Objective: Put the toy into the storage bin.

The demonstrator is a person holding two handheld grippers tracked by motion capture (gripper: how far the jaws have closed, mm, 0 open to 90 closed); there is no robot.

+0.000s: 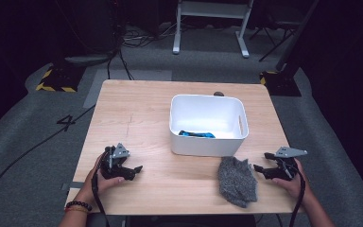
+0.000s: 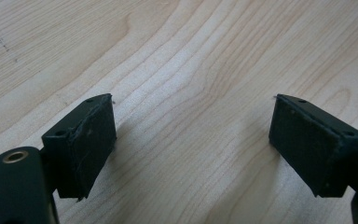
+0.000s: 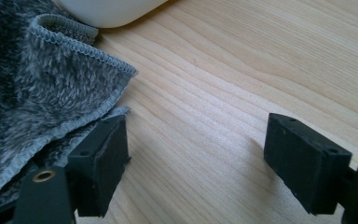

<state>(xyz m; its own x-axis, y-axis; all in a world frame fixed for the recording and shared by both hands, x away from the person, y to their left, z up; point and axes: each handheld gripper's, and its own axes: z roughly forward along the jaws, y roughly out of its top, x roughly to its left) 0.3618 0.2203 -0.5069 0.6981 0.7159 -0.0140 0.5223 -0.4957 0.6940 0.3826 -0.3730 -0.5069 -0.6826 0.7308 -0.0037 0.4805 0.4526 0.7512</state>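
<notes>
A grey fluffy cloth point(image 1: 237, 180) lies crumpled on the wooden table point(image 1: 142, 113), just in front of a white bin point(image 1: 208, 125). My right gripper point(image 1: 260, 169) rests on the table right of the cloth, open, jaws pointing at its edge. In the right gripper view the cloth point(image 3: 37, 88) lies beside and under the left jaw, and bare wood shows between the jaws of the right gripper point(image 3: 196, 163). My left gripper point(image 1: 136, 169) sits at the table's front left, open over bare wood, and its jaws stand wide apart in the left gripper view point(image 2: 191, 144).
A blue item point(image 1: 196, 134) lies inside the white bin. The bin's rounded corner point(image 3: 112, 11) shows just beyond the cloth. Cables point(image 1: 38, 142) trail across the grey floor at the left, and a white frame's legs point(image 1: 208, 28) stand beyond the table.
</notes>
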